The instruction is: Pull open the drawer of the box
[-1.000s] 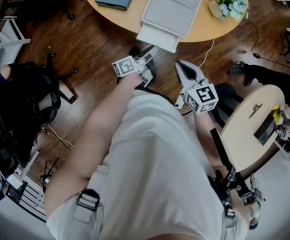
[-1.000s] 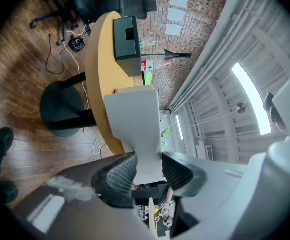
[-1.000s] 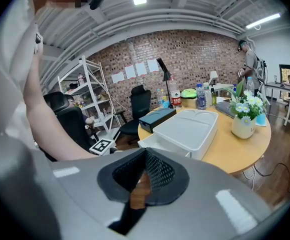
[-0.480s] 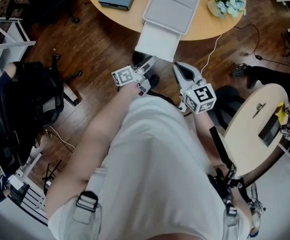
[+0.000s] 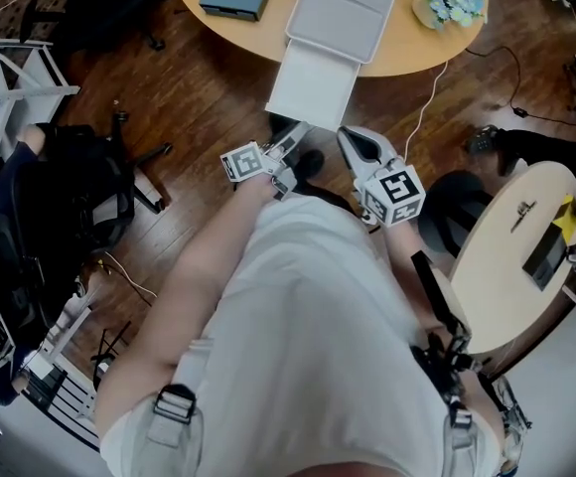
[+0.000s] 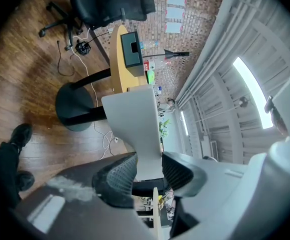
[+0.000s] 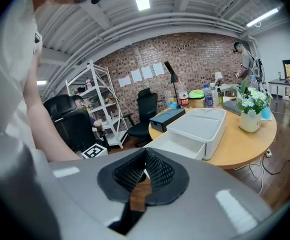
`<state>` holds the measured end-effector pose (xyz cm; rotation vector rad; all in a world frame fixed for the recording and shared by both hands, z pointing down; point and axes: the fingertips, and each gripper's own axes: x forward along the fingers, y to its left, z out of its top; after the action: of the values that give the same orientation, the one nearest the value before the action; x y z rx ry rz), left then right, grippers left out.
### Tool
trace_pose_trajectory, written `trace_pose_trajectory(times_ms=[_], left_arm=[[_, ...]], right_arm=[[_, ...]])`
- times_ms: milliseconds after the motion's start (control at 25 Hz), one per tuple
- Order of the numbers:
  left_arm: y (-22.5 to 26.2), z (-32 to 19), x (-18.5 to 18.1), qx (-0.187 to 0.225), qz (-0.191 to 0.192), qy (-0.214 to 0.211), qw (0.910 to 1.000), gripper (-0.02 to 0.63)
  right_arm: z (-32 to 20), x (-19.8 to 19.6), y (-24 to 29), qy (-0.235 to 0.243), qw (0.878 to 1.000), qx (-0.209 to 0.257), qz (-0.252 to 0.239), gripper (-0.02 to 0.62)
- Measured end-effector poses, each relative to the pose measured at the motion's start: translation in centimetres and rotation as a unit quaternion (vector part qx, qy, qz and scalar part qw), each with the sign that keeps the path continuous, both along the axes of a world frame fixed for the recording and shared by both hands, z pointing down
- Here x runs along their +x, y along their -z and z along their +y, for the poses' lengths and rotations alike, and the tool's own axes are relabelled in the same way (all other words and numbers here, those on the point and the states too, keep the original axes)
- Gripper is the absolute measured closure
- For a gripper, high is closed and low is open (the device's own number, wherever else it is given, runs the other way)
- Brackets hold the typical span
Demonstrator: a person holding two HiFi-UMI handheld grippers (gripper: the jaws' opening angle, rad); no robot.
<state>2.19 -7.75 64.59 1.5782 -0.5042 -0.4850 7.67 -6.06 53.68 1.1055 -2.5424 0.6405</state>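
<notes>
The drawer (image 5: 311,87), extended from the box (image 5: 343,13) toward the person, is pinched at its front by the left hand-held gripper (image 5: 294,139); the right hand-held gripper (image 5: 354,141) is pressed together, empty.

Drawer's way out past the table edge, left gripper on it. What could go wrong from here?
1. The light grey plastic drawer hangs well past the rim of the round wooden table. Pulled further, it could leave the light grey plastic box and drop.
2. The left gripper pinches only the drawer's front edge between its fingers, so it may slip.
3. The right gripper, shut, is off the box, which might slide.
</notes>
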Motion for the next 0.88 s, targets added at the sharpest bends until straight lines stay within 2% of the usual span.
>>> trace_pose_trajectory(times_ms=[80, 160, 200, 240, 320, 400, 520, 640, 760, 880], left_arm=[[1.0, -0.1, 0.4, -0.011, 0.041, 0.007, 0.9991, 0.443], [1.3, -0.3, 0.3, -0.014, 0.048, 0.006, 0.9987, 0.446], [1.1, -0.3, 0.1, -0.012, 0.04, 0.002, 0.9991, 0.448], [0.7, -0.2, -0.3, -0.009, 0.019, -0.002, 0.9998, 0.448], [-0.5, 0.3, -1.8, -0.006, -0.049, -0.009, 0.9987, 0.451], [-1.6, 0.7, -3.5, 0.003, -0.121, -0.016, 0.9925, 0.456], [-0.7, 1.1, -5.0, 0.027, -0.147, -0.014, 0.9887, 0.492], [1.4, 0.8, -6.7, 0.076, -0.177, -0.012, 0.9811, 0.567], [3.7, 0.4, -7.9, 0.123, -0.216, -0.018, 0.9685, 0.601], [5.5, 0.4, -8.4, 0.175, -0.271, -0.038, 0.9459, 0.601]], right_arm=[[0.0, -0.1, -0.1, -0.002, 1.0, -0.001, -0.001, 0.588], [-0.1, -0.1, -0.2, -0.006, 1.0, -0.004, -0.002, 0.588], [-0.1, -0.1, -0.3, -0.009, 1.0, -0.005, -0.003, 0.588], [-0.1, -0.1, -0.3, -0.011, 1.0, -0.005, -0.004, 0.588], [0.0, -0.1, -0.4, -0.012, 1.0, -0.004, -0.008, 0.588], [0.2, -0.2, -0.5, -0.011, 1.0, -0.001, -0.012, 0.588], [0.6, -0.5, -0.5, -0.008, 1.0, 0.001, -0.017, 0.588], [0.5, -0.9, -0.2, -0.011, 1.0, 0.006, -0.019, 0.588], [0.6, -1.0, 0.2, -0.021, 0.999, 0.014, -0.024, 0.589], [1.0, -0.9, 0.5, -0.026, 0.999, 0.019, -0.023, 0.588]])
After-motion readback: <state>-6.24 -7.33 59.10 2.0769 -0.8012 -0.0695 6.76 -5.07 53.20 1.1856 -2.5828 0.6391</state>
